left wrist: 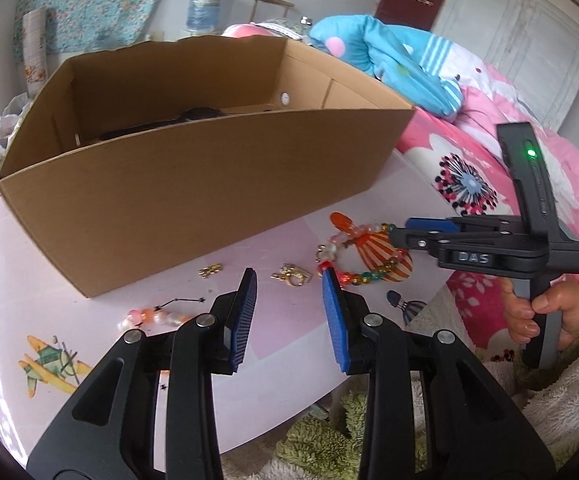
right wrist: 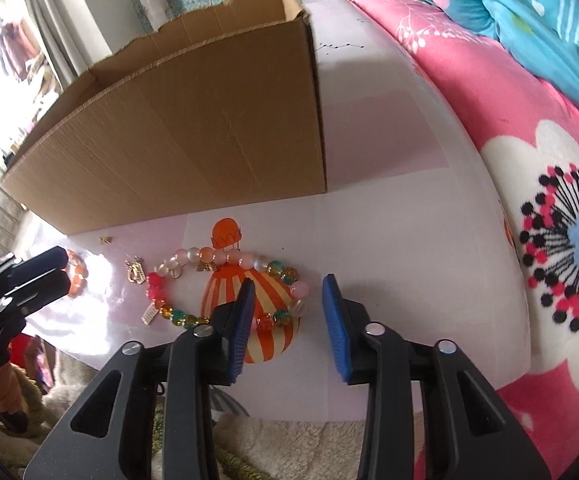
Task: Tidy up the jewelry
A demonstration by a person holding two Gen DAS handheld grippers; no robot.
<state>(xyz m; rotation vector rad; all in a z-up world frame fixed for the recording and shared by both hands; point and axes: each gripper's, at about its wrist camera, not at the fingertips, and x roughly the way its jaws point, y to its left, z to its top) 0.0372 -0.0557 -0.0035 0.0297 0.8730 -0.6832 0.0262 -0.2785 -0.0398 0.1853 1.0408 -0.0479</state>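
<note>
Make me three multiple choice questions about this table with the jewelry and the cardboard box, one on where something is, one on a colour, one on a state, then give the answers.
1. Where does the big beaded bracelet lie?
A. inside the cardboard box
B. on the table in front of the cardboard box
C. on the blanket

2. What colour are the pads of the right gripper?
A. blue
B. red
C. white

3. What state is the left gripper in?
A. shut on a ring
B. shut on the bracelet
C. open, holding nothing

Answers: 1 B, the beads rest on the table by the box's front wall. 2 A, both pads show blue. 3 C, a bare gap shows between its fingers.
</note>
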